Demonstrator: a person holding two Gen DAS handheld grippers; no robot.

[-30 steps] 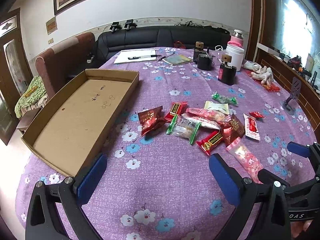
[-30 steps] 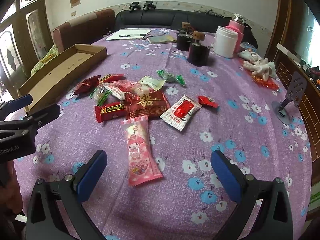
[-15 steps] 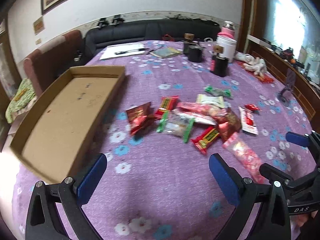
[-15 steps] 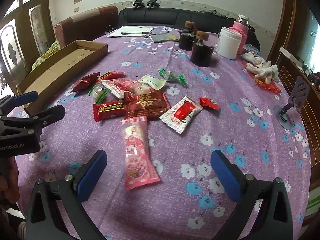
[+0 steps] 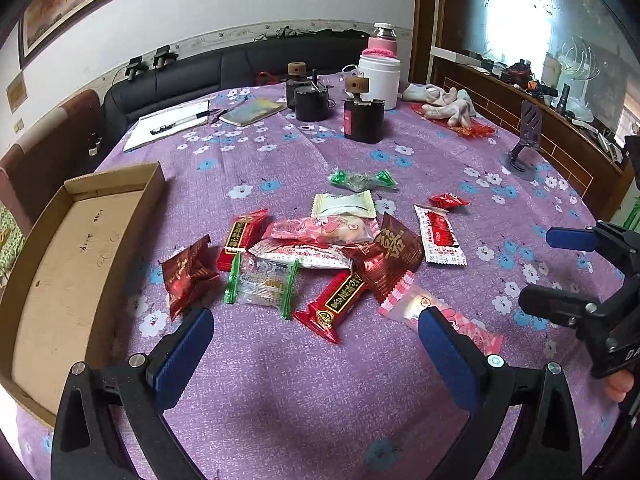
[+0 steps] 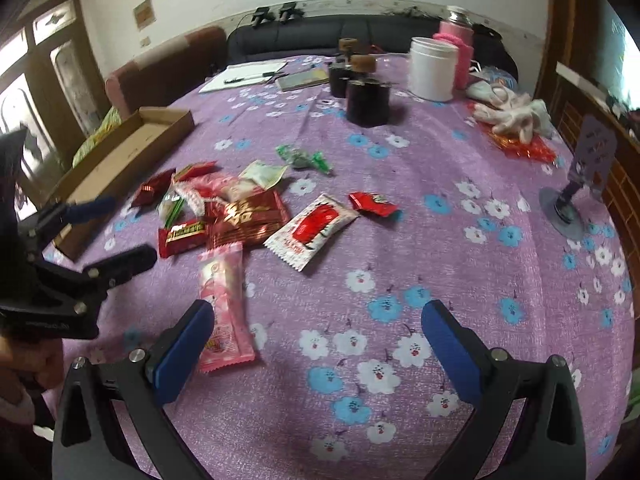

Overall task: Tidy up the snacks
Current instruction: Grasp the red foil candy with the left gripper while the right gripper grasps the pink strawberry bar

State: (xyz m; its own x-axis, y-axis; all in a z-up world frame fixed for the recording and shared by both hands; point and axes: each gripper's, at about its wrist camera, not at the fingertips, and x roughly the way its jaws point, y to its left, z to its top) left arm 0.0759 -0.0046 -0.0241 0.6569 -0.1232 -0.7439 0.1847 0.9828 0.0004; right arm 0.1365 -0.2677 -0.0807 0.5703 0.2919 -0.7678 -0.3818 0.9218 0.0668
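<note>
- Since a second ago both my grippers have come forward toward the snack pile, which now fills more of each view; no wrapper has changed place and the box has slid off to the left of the left view.
- I hold the left gripper (image 5: 316,338) over the purple flowered tablecloth (image 5: 280,400) with its jaws spread wide and nothing between them.
- Just past its fingertips lie the red bar with gold lettering (image 5: 334,306) and the clear candy with green ends (image 5: 262,282).
- Its right fingertip (image 5: 434,328) covers part of the pink character pack (image 5: 460,320).
- I keep the right gripper (image 6: 316,330) wide open too, and it grips nothing.
- Its left fingertip (image 6: 192,330) sits over the near end of the pink character pack (image 6: 224,300).
- Ahead of it the white packet with red print (image 6: 312,230) and the small red candy (image 6: 374,204) lie apart from the heap.
- Behind them lie the dark red foil packet (image 6: 248,218) and a green twisted candy (image 6: 306,158).
- To the left, the cardboard box (image 5: 60,280) holds no snack.
- At the far side stand two dark jars (image 5: 362,118), a white tub (image 5: 378,80) and a pair of white gloves (image 5: 446,100).
</note>
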